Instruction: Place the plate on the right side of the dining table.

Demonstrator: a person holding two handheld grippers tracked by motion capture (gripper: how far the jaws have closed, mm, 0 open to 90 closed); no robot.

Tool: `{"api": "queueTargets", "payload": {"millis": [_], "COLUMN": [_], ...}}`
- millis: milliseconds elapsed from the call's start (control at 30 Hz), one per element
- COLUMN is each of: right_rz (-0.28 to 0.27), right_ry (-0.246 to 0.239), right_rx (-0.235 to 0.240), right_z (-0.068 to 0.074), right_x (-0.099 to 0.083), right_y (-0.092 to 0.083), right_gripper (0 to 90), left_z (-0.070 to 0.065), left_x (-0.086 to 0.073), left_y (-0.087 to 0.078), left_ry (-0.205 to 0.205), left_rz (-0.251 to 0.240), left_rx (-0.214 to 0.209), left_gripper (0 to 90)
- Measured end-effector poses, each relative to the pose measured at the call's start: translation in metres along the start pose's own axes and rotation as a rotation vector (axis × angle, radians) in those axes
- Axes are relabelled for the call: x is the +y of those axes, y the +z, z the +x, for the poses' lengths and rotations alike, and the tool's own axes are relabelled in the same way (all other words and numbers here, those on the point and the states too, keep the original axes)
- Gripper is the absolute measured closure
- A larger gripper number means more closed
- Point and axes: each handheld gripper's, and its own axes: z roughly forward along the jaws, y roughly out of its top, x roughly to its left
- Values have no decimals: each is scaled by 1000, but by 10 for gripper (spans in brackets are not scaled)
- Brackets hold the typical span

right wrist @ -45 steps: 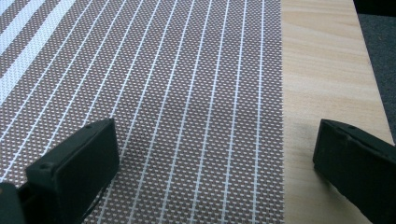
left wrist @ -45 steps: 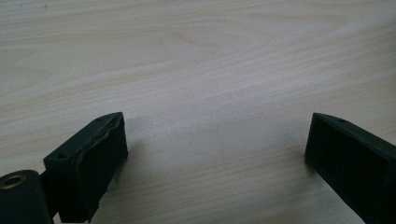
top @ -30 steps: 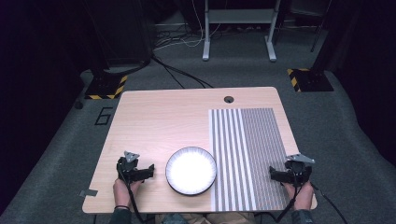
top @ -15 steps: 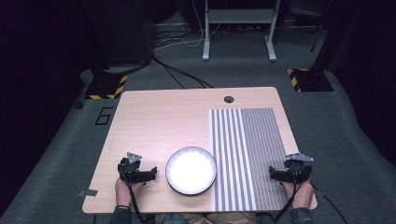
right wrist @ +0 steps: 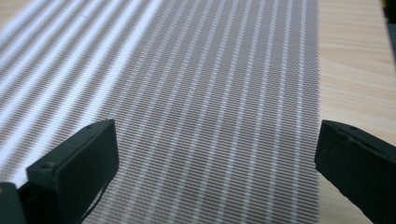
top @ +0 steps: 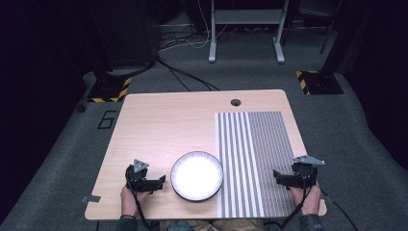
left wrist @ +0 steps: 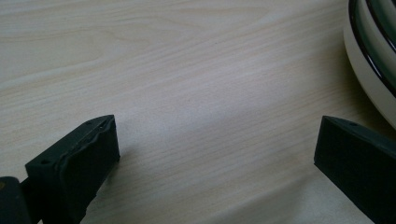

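The wooden table (top: pixel 163 125) carries a striped grey placemat (top: pixel 252 159) on its right half. Just left of the mat, near the front edge, sits a white plate (top: pixel 197 175) with a dark rim; it looks empty, though glare washes out its centre. The left gripper (top: pixel 156 183) rests low on the wood just beside the plate, pointing at it, jaws spread wide with nothing between. The right gripper (top: pixel 279 177) lies over the mat's near right part, jaws equally wide and bare.

Plate (left wrist: pixel 373 70) cut off at rt edge, left claw view.
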Motion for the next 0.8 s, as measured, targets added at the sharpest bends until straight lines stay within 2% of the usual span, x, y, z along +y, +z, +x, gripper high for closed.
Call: {"api": "queueTargets", "payload": {"millis": [367, 500, 800], "right_rz": [-26, -24, -24], "right_ry": [-40, -73, -115], "right_rx": [100, 128, 209], "right_z": [30, 42, 69], "right_x": [11, 15, 20], "right_y": [-7, -5, 3], "right_gripper": [0, 0, 0], "left_z": [-6, -10, -13], "left_x": [-2, -3, -2], "left_y": [-2, -1, 0], "left_ry": [-7, -5, -8], "left_rz": [-11, -7, -13], "left_rx": [-34, -46, -65], "left_gripper": [0, 0, 0]}}
